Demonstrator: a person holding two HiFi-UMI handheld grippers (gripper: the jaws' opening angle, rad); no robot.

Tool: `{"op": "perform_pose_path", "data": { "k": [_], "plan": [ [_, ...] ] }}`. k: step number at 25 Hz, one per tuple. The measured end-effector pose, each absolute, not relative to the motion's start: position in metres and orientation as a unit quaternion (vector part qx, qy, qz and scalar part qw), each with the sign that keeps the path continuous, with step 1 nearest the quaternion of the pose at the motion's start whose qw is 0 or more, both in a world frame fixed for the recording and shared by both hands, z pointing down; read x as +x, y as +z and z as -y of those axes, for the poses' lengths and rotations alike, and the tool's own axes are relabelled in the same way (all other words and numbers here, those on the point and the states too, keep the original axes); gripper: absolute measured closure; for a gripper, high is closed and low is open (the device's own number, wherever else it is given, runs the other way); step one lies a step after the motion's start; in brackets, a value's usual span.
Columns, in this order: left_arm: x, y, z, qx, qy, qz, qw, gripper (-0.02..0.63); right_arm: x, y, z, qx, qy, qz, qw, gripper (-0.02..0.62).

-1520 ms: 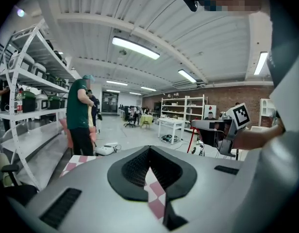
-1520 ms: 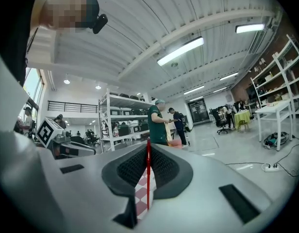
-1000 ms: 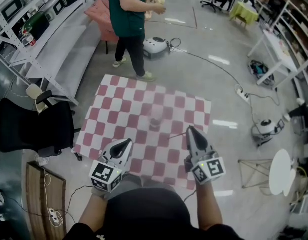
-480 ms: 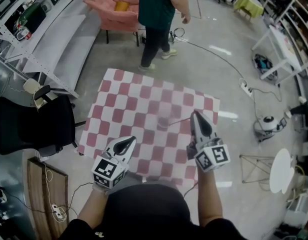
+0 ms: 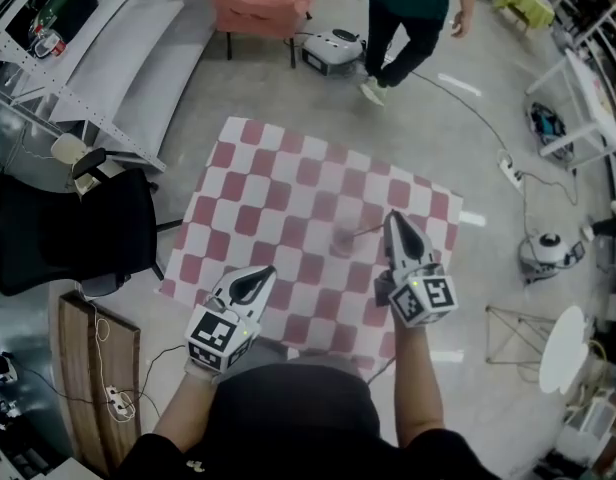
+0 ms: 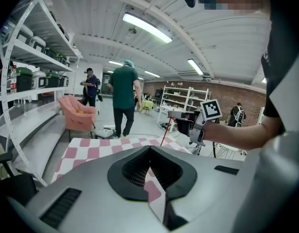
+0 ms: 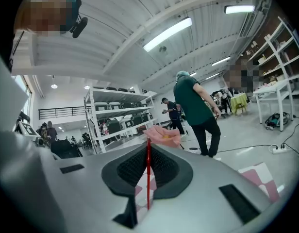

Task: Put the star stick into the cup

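Right gripper (image 7: 148,153): my jaws pinched tight on star stick (image 7: 148,178), thin red rod running up between them. I judge it light, stiff, apt to pivot in grip, so best held on shaft. Stick tip near cup (image 5: 340,243) on checkered worktop (image 5: 248,168). Left gripper (image 6: 149,152): jaws together, empty.

Mid-frame, the cup (image 5: 341,241) is a faint blur, and the tip of the star stick (image 5: 368,232) is too small to tell. The top edge cuts off the person (image 5: 408,13).
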State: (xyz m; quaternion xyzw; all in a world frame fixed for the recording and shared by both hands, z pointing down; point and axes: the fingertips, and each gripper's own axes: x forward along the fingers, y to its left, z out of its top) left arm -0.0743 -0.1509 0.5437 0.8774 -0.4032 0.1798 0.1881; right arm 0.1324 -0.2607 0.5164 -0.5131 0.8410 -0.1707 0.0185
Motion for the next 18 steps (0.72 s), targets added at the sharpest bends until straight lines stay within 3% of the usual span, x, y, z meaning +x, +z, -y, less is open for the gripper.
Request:
{"op": "perform_pose_path", "data": {
  "k": [18],
  "plan": [
    [-0.088, 0.559, 0.149, 0.861, 0.192, 0.419, 0.214, 0.565, 0.112, 0.586, 0.278, -0.509, -0.21, -0.834, -0.021, 0.568]
  ]
}}
